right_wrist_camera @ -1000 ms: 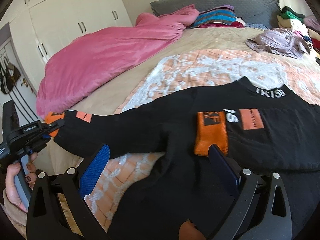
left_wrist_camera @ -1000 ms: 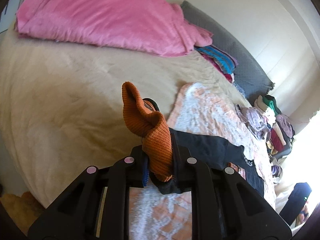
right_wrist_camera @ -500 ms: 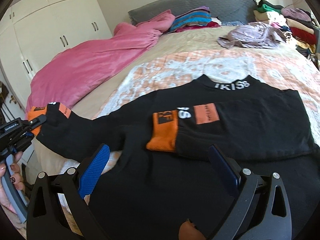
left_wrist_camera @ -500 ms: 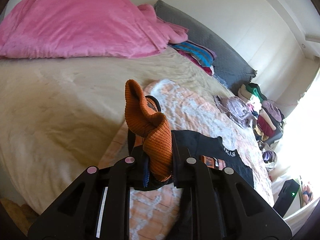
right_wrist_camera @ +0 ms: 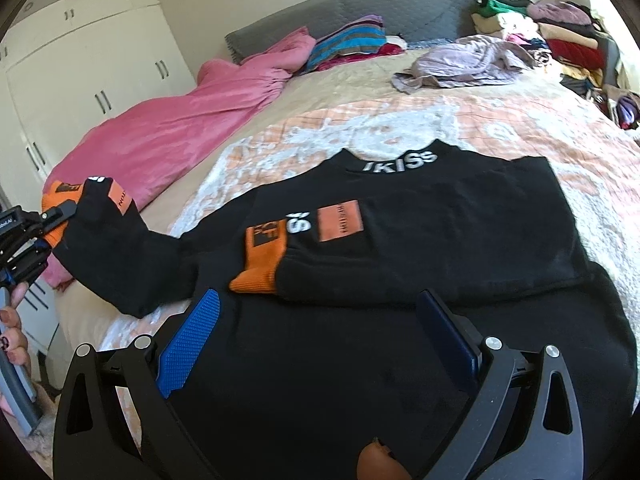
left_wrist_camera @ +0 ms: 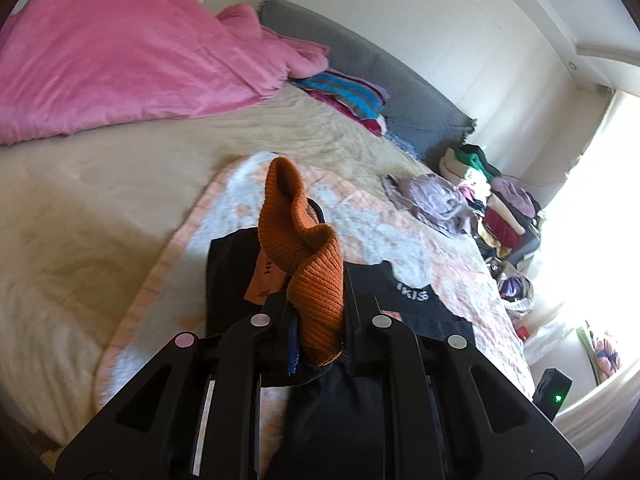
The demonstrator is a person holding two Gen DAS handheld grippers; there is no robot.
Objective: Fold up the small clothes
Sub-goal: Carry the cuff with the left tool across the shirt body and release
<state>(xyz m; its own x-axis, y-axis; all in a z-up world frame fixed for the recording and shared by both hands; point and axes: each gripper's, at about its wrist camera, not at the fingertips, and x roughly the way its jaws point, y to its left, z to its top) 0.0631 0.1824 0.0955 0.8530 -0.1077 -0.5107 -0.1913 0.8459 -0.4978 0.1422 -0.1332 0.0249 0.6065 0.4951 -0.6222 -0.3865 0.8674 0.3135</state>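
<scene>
A black sweatshirt [right_wrist_camera: 420,248] with "IKISS" printed at the collar is lying spread across a peach and white quilt [right_wrist_camera: 500,128] on the bed [left_wrist_camera: 80,208]. The left claw [left_wrist_camera: 318,334] is clamping its jaws tight on the orange ribbed cuff [left_wrist_camera: 316,276] of one sleeve, and the cuff is bunching up and standing out past the fingertips, with the black sleeve trailing away beneath it. In the right wrist view that sleeve [right_wrist_camera: 120,256] is hanging lifted off the bed at the left edge, clear of the garment's body. The other sleeve is lying folded across the chest, its orange cuff [right_wrist_camera: 260,264] resting flat on the black fabric. The right claw [right_wrist_camera: 320,340] is hovering over the lower part of the sweatshirt with its jaws spread wide, gripping nothing. A pink duvet [right_wrist_camera: 168,132] is lying heaped along the far side of the bed.
</scene>
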